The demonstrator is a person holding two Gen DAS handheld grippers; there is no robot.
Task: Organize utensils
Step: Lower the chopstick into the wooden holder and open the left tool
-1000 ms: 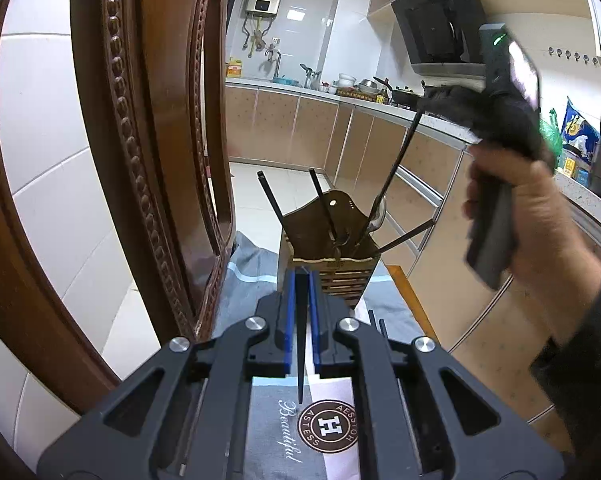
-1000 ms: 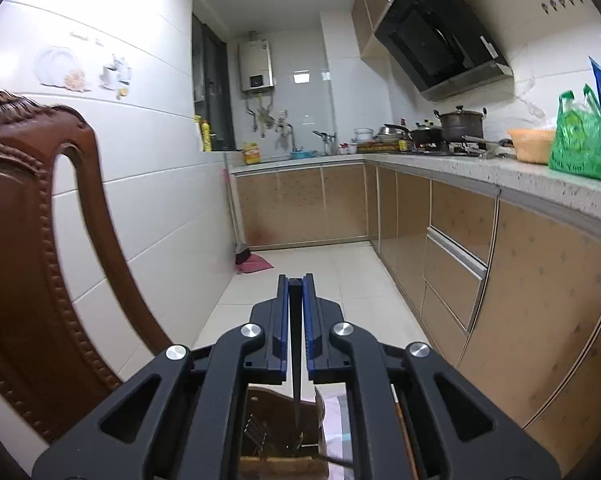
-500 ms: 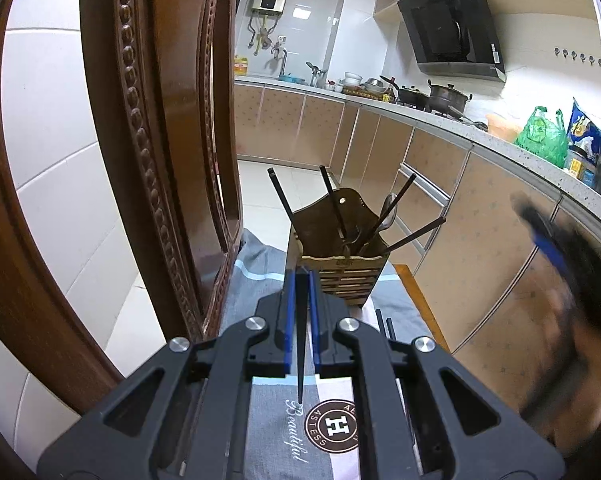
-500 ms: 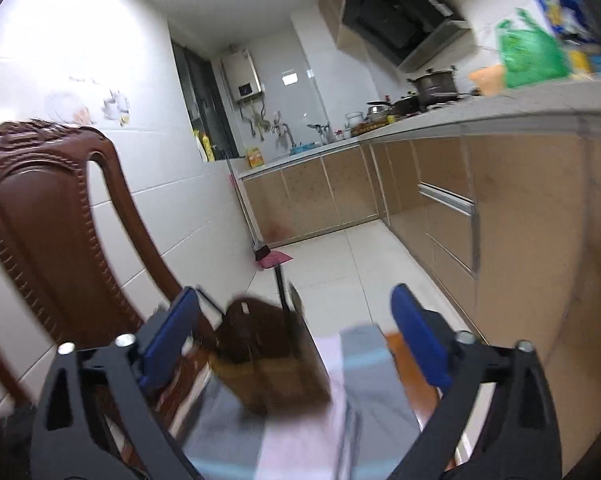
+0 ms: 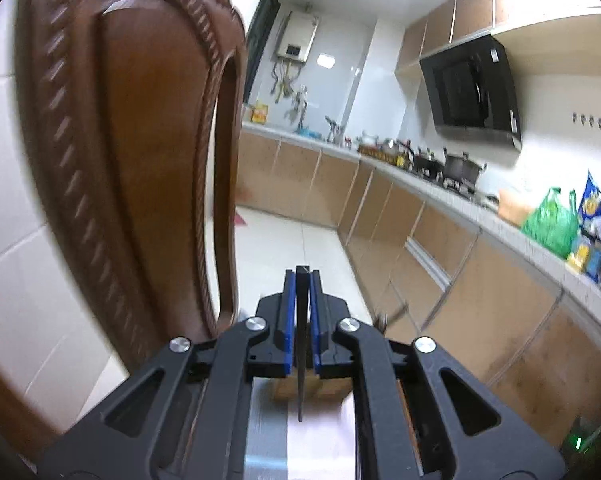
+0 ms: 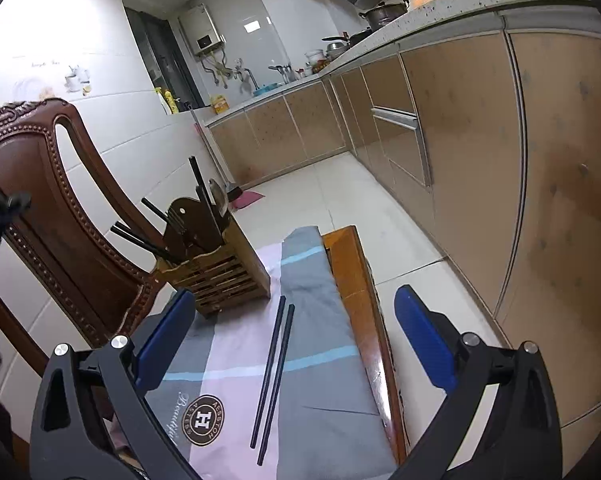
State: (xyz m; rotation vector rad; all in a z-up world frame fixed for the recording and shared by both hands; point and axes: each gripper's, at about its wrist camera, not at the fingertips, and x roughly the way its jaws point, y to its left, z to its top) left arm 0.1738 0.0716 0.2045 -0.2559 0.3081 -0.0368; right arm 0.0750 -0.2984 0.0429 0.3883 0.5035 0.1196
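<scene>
The left gripper (image 5: pixel 301 280) is clenched on one black chopstick (image 5: pixel 301 344), which stands between the blue pads (image 5: pixel 286 320) and points down toward the cloth (image 5: pixel 320 440) below it. In the left wrist view a carved chair back (image 5: pixel 132 152) fills the left side, and only a small blurred part of the holder (image 5: pixel 320 390) shows under the fingers.

The right gripper (image 6: pixel 296 344) has its jaws released and wide apart, with nothing pressed between the pads (image 6: pixel 420 336). Below it, in the gap between the fingers, two black chopsticks (image 6: pixel 274 376) lie side by side on the cloth (image 6: pixel 236 384), which is striped grey and pink and has a round brown logo (image 6: pixel 202 420) near the camera. The cloth covers a wooden table (image 6: pixel 352 280), whose right edge is bare.

The wooden holder (image 6: pixel 220 276) stands on the far left part of the cloth, beside the chair (image 6: pixel 40 200). Several black chopsticks (image 6: pixel 140 240) and a spoon (image 6: pixel 220 200) stick out of it, tilted. The two loose chopsticks lie just right of the holder, apart from it.

On the right, cabinets (image 6: pixel 480 140) run along the wall under a counter (image 6: pixel 480 4).
</scene>
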